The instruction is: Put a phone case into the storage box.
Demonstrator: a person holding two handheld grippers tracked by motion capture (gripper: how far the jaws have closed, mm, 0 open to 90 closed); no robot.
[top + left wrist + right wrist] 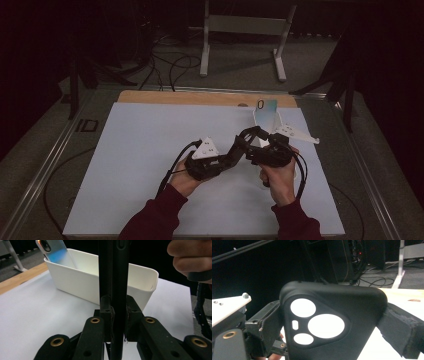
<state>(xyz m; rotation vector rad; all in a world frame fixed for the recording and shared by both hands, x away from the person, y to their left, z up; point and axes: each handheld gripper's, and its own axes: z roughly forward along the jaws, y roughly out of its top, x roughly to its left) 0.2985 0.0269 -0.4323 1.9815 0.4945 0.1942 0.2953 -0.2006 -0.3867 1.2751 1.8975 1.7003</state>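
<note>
Black phone case (332, 322), held above the white table cover (140, 165) just right of centre, at about 7 o'clock from the white bin (105, 282). Clamped edge-on between the pads of the left gripper (117, 325), thin side facing that camera. Bracketed by the right gripper (332, 340) too, one jaw at 9 o'clock and one padded jaw at 3 o'clock of the case's back, camera cutouts facing out; apparently pinched there as well, though contact on the right pad not quite certain. Hand (277, 177) and hand (185, 181) close together beneath the tools. Inside the bin, at 12 o'clock, a phone with a blue-tinted back (53, 250), leaning on the far wall. Likely risk: twisting or flexing the soft case under two opposed grips; slipping from the narrow edge grip on release; snagging jaws or cables so close together.
</note>
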